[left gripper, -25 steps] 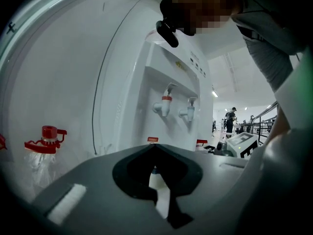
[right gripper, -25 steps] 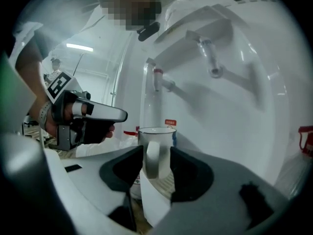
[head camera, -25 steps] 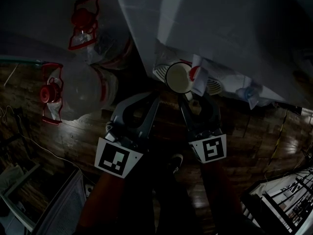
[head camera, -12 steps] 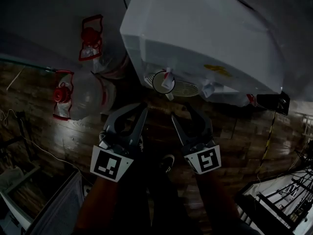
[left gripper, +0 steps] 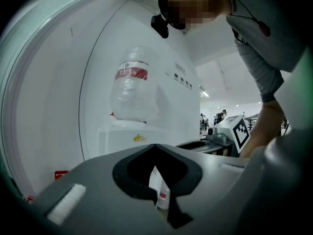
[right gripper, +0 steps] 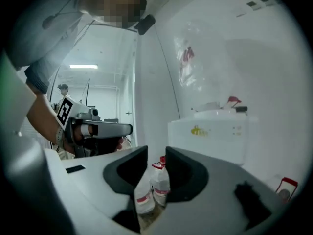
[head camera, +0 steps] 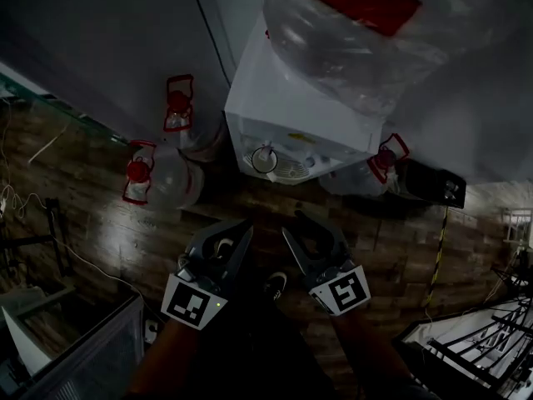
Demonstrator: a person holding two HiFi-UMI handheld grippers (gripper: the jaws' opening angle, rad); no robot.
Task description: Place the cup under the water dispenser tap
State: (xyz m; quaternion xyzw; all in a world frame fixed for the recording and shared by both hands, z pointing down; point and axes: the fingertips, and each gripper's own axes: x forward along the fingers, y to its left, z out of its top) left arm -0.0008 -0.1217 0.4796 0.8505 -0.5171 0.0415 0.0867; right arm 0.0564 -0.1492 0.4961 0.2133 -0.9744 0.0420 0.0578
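Note:
The cup (head camera: pixel 264 159) stands on the drip tray of the white water dispenser (head camera: pixel 300 107), under its taps, with no gripper on it. Both grippers hang well back from the dispenser, over the wooden floor. My left gripper (head camera: pixel 243 227) is shut with nothing in it; its tips meet in the left gripper view (left gripper: pixel 155 146), with the dispenser (left gripper: pixel 127 138) behind. My right gripper (head camera: pixel 293 222) is open, and its jaws have just been closing with nothing between them. In the right gripper view (right gripper: pixel 156 153) a gap shows between the jaws, facing the dispenser (right gripper: pixel 210 131).
A large water bottle (head camera: pixel 358 32) sits upside down on the dispenser. Spare bottles with red handles (head camera: pixel 171 177) lie on the floor to its left, another (head camera: pixel 371 169) to its right beside a black box (head camera: pixel 433 186). Cables trail at the left; a railing (head camera: pixel 475 348) is at lower right.
Both grippers have drawn back from the dispenser and risen. The right gripper, close to the cup a second ago, is now well away, and the cup stays on the tray.

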